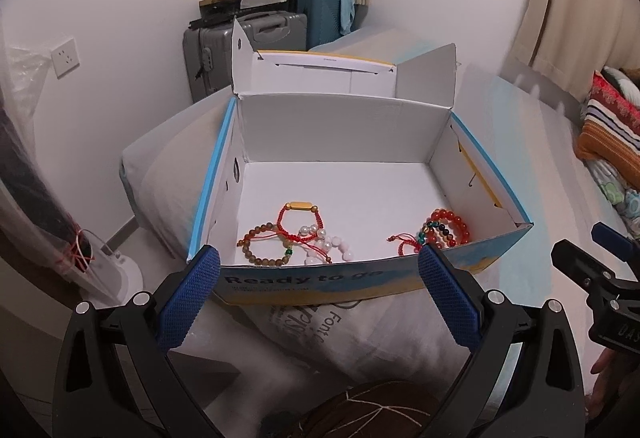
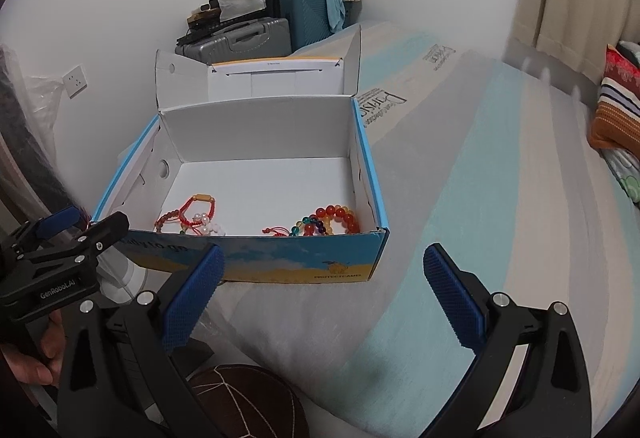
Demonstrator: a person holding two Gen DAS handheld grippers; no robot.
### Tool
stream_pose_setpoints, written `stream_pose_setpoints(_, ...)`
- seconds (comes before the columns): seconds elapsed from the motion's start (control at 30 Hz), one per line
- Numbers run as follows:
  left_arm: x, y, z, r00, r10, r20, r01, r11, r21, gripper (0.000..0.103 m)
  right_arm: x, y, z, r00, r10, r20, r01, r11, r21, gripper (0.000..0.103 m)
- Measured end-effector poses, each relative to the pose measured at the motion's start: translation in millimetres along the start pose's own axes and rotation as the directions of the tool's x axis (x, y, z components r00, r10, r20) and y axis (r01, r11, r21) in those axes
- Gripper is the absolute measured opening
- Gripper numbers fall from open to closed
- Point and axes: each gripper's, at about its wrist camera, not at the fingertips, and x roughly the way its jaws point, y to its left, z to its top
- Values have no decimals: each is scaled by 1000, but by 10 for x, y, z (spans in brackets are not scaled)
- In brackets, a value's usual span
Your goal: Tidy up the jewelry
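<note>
An open cardboard box (image 1: 344, 141) with blue edges sits on the bed, its lid flaps up; it also shows in the right wrist view (image 2: 256, 125). Inside lie several bracelets: a red cord bracelet with a gold bar (image 1: 302, 206), a brown bead bracelet (image 1: 260, 244), white pearl beads (image 1: 330, 244), and red-orange bead bracelets (image 1: 450, 226) at the right, also in the right wrist view (image 2: 336, 217). My left gripper (image 1: 318, 280) is open and empty, in front of the box's near wall. My right gripper (image 2: 324, 292) is open and empty, before the box's right front corner.
The bed (image 2: 460, 197) has a striped grey and light-blue cover. Suitcases (image 1: 256, 37) with clutter stand by the far wall. Colourful cushions (image 1: 612, 133) lie at the right. A brown round cushion (image 2: 248, 398) sits near me. A wrapped fan (image 1: 92, 258) stands left.
</note>
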Motion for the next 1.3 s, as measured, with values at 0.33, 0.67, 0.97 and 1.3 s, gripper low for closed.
stream_pose_setpoints(0.33,15,-54,4,1000,13,-1,-13,1000,6,97,48,-49,-25,1000,-2,-11,2,1000,17,96)
stream_pose_setpoints(0.67,25,-141,-3,1000,-4,-5,4,1000,19,97,38,-70,-20,1000,-1,-10,1,1000,21,96)
stream_pose_setpoints(0.97,37,-126,-5,1000,3,-19,-2,1000,14,97,31,-85,-19,1000,0,-10,0,1000,22,96)
stream_pose_setpoints(1.3,41,-147,-29,999,8,-36,-7,1000,24,97,46,-70,-37,1000,0,-16,1,1000,22,96)
